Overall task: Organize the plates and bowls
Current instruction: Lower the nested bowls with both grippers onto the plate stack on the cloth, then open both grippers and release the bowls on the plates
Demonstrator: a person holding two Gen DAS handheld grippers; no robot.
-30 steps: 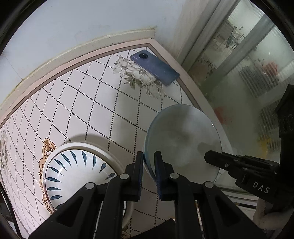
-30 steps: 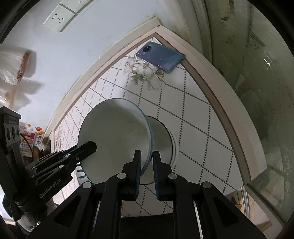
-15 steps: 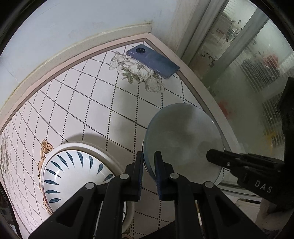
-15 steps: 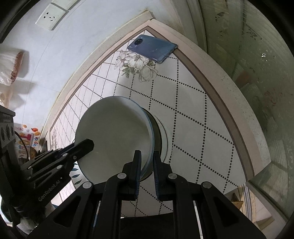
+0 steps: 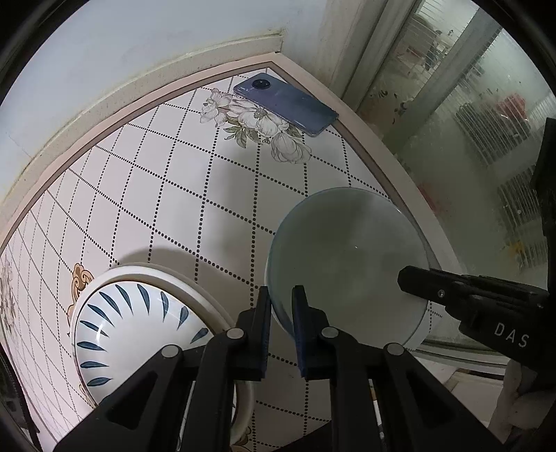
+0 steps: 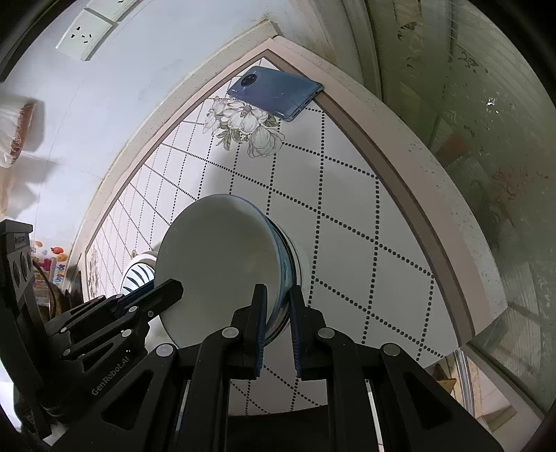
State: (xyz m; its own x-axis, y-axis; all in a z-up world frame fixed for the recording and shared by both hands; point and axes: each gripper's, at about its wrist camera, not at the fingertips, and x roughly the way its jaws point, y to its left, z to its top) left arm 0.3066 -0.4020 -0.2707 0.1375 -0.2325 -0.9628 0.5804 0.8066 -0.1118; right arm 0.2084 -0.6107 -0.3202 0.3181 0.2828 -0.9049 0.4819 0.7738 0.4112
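Left wrist view: two pieces of crockery show. One is a pale plain bowl [image 5: 347, 264], empty, held tilted above the table [image 5: 173, 208] near its right edge. The left gripper [image 5: 281, 313] is clamped on the bowl's near rim, one finger on each side of the wall. The right gripper [image 5: 417, 281] reaches in from the right, its tips at the bowl's opposite rim. The other piece is a white bowl with blue leaf strokes [image 5: 139, 333], resting inside a wider cream plate [image 5: 194, 288] at lower left; nothing lies in it. One blue phone [image 5: 285, 102] lies flat at the table's far corner, beside a printed flower.

Right wrist view: the same plain bowl [image 6: 222, 264] appears with its empty inside facing the camera. The right gripper [image 6: 278, 309] is closed on its rim, the wall pinched between the pads. The left gripper [image 6: 166, 290] grips the rim on the left. A white base or dish [image 6: 300, 257] shows just behind the bowl; whether they touch I cannot tell. Part of the leaf-stroke bowl [image 6: 137, 273] peeks out at left. One phone [image 6: 278, 92] lies at the far corner, and one wall socket [image 6: 85, 33] is above.
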